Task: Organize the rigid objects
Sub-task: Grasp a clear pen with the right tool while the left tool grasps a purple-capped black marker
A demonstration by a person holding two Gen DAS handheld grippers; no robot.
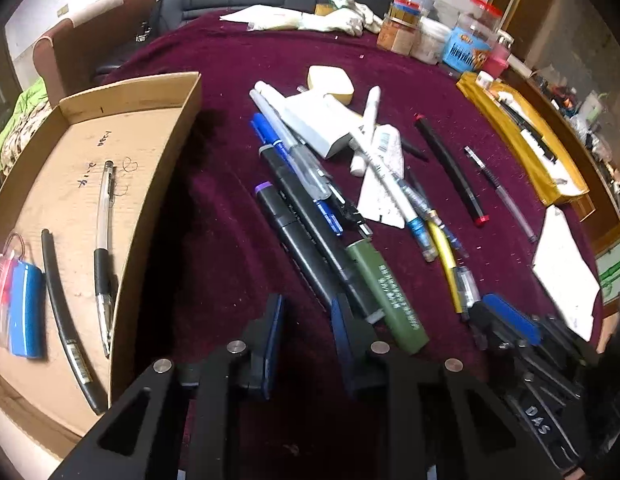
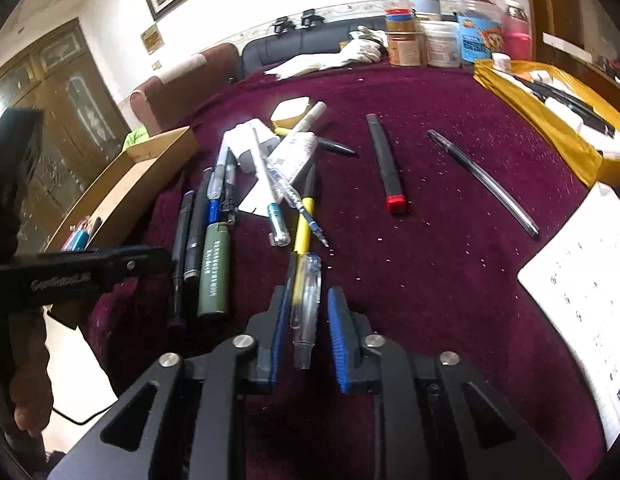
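The right gripper (image 2: 308, 312) grips the yellow pen (image 2: 304, 236) by its clear cap, just right of the green lighter (image 2: 215, 272), while the left gripper (image 1: 308, 316) hangs narrowed, empty, left of that lighter.

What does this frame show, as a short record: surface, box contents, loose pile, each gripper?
surface: maroon velvet tablecloth
box: brown cardboard tray holding a clear ballpoint pen, a thin black pen and a blue case
pile: mixed pens and markers, with an olive green lighter-shaped case
left gripper: open, nothing between the fingers
right gripper: straddles the yellow pen with clear cap; contact unclear
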